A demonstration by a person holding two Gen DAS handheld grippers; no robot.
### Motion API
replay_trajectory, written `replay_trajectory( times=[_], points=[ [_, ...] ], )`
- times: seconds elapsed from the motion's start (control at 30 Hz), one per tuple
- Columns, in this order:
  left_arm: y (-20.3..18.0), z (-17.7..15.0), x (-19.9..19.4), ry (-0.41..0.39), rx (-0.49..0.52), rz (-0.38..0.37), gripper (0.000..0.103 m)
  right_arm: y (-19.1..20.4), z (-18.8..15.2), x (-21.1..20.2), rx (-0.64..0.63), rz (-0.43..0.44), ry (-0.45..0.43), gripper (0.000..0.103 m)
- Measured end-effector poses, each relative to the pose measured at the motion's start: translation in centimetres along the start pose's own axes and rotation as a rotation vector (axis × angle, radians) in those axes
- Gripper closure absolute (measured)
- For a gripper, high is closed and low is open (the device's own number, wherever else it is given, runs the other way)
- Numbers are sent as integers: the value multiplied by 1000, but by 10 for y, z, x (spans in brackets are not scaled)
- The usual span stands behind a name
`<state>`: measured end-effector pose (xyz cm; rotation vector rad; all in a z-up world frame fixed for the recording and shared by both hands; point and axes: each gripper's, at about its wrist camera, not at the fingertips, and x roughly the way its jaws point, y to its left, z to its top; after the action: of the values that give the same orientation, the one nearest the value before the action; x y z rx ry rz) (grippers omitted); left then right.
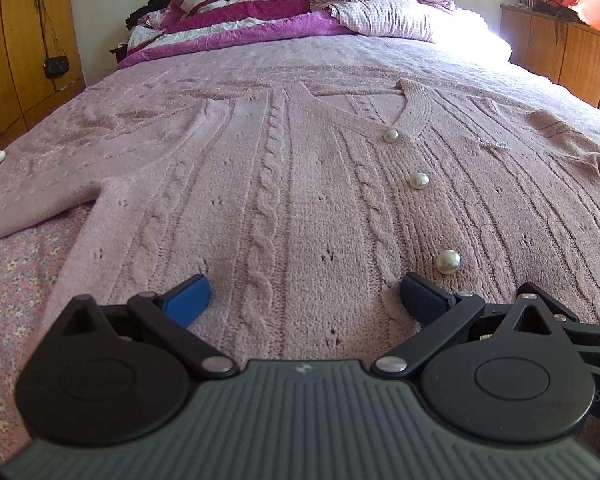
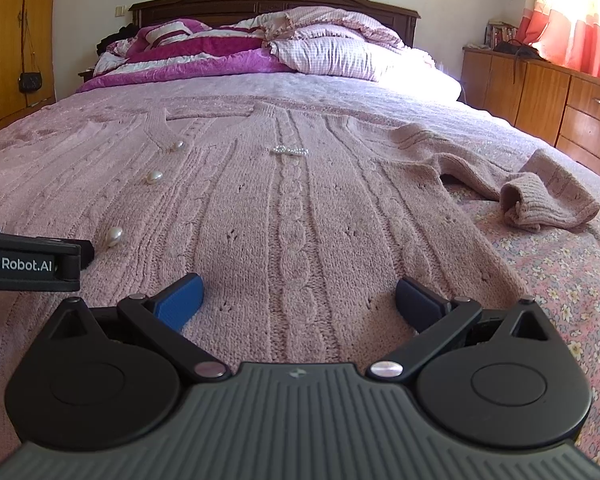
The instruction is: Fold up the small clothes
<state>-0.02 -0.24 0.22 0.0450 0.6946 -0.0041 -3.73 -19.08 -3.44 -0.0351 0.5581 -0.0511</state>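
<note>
Left wrist view: the left gripper (image 1: 305,296) hangs wide open and empty over the hem of the cardigan (image 1: 300,200), which lies flat on the bed (image 1: 16,288) ahead of it.

Right wrist view: the right gripper (image 2: 298,298) gapes empty over the same hem, the sleeve (image 2: 540,196) crumpled ahead to its right.

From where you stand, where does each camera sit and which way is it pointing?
Left wrist: on the left gripper, low over the pink cable-knit cardigan, facing the headboard; its open fingers show.
Right wrist: on the right gripper, same heading; its open fingers and the left gripper's side show.
Shared: cardigan, pearl buttons, bed.
</note>
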Motion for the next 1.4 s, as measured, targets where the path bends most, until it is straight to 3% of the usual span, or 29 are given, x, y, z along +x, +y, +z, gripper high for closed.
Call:
replay_trajectory(
  times=[0.3,0.53,0.87,1.03,1.2,1.4],
  points=[
    [4,4,-1,23,-11,-25,0,-2,4,3,-8,24,20,0],
    [9,9,0,57,-23,-56,0,-15,9,0,-17,111,43,0],
    [3,9,0,69,16,-34,0,-46,32,-13,-26,252,72,0],
    [1,9,2,76,13,-21,0,-77,50,-16,-16,222,54,0],
    [-2,4,-1,48,8,-2,0,-114,65,-13,-12,137,43,0],
    [-2,2,0,32,8,-2,0,-161,74,1,65,68,53,0]
  ],
)
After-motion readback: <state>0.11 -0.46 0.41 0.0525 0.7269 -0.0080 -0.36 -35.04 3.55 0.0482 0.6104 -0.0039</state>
